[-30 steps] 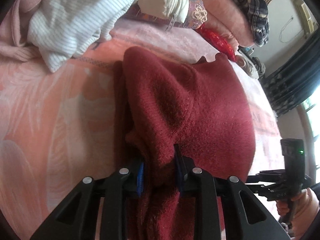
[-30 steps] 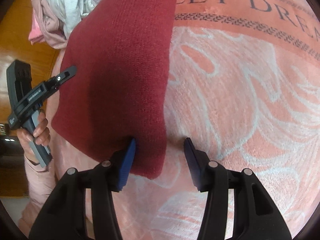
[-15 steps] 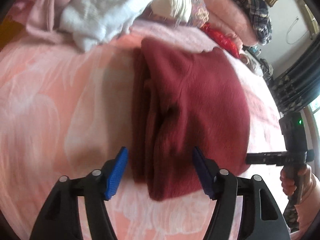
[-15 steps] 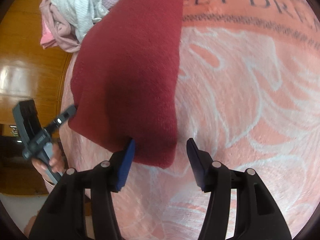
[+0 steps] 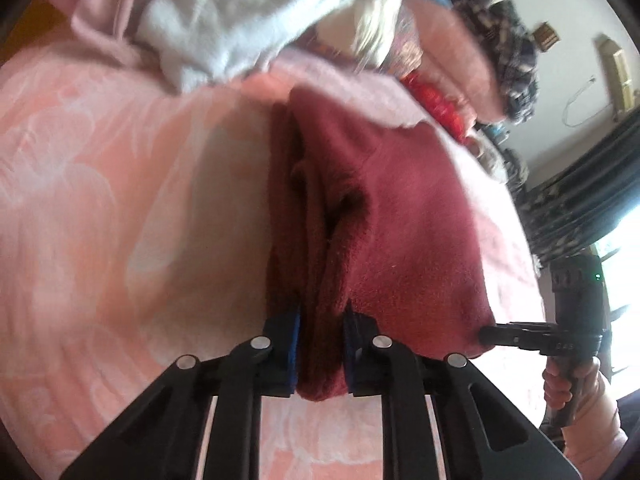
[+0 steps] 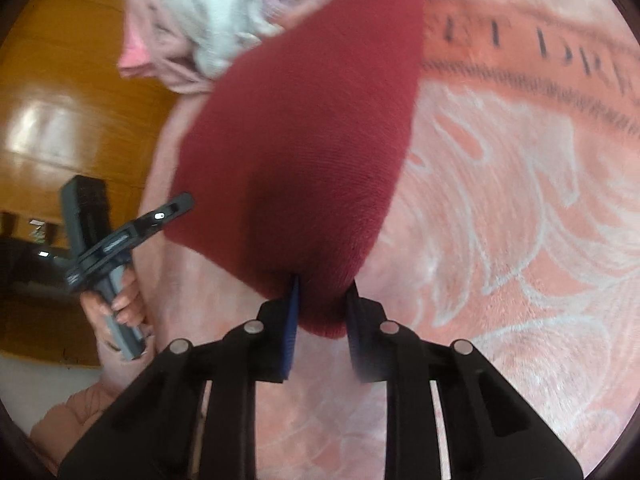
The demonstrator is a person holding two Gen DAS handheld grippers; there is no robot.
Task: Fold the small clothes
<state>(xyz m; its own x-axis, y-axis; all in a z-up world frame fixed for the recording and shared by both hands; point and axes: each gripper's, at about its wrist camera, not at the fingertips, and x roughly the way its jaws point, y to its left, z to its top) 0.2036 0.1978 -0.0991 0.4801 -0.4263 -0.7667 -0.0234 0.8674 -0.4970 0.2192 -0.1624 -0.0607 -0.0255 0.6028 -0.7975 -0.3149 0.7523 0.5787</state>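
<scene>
In the left wrist view, the left hand-held gripper (image 5: 320, 332) has just closed and pinches the bunched near edge of the dark red garment (image 5: 400, 216), which lies mid-frame on the pink bed cover (image 5: 100, 200). In the right wrist view, the right hand-held gripper (image 6: 322, 304) has likewise just closed, pinching the garment's lower corner at lower centre, with the left hand-held gripper at its left edge.

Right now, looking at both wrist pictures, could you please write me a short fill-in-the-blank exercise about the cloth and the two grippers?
1. The left gripper is shut on the dark ____ knitted garment.
2. The right gripper pinches a ____ of that garment.
3. The garment lies on a pink ____ with white leaf patterns.

Missing words: red; corner; blanket
</scene>
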